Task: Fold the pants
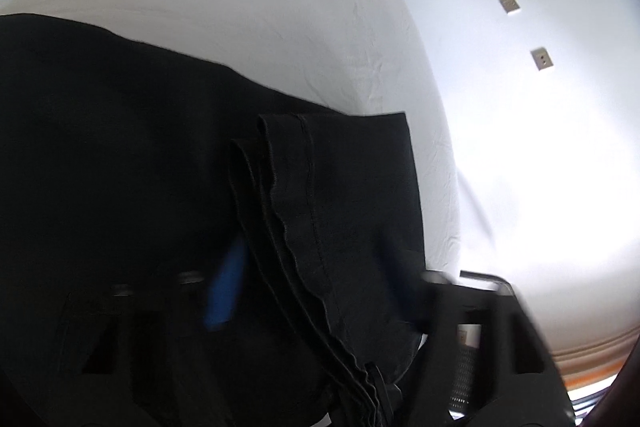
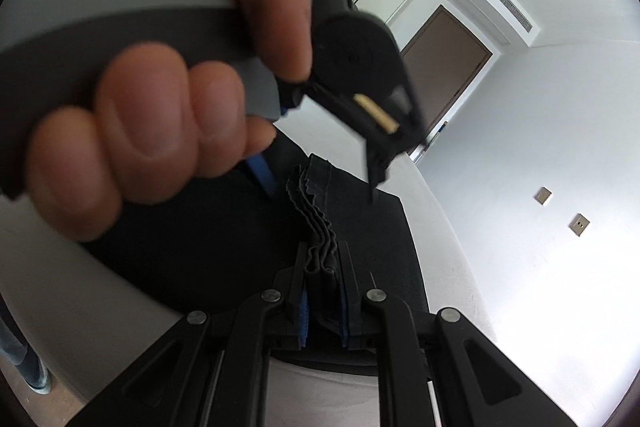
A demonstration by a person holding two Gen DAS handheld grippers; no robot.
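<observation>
**A:** ok so your right gripper (image 2: 323, 265) is the easy one. Its two blue-lined jaws are squeezed together on the pants (image 2: 192, 251), right on the stacked hems (image 2: 314, 215). You can see the wavy layered edges poking up out of the pinch. Solid grip, nothing loose there.

**B:** agree. Your left gripper (image 2: 318, 187) is a different story though. On the right wrist cam your hand (image 2: 140, 131) is wrapped around its grey handle. The tool hangs just above the same hem stack, further along it, fingers pointing down. The blue finger sits on one side of the hems and the black one on the other.

**A:** yeah, and on its own cam the left gripper (image 1: 312, 279) has its jaws standing apart, with the hems (image 1: 288, 211) running down between them. It's blurry, but I don't see either pad pressing on the cloth. So you're straddling, not gripping.

**B:** as for where the pants are: they're black and spread flat on the white sheet (image 1: 280, 27), filling the left and middle of the left cam. The hem end lies on top of the rest of the cloth, near the sheet's right edge, so you've got a layer doubled over there.

**A:** background is just a white wall with two small wall plates (image 1: 510, 4) and a brown door (image 2: 448, 67).
</observation>
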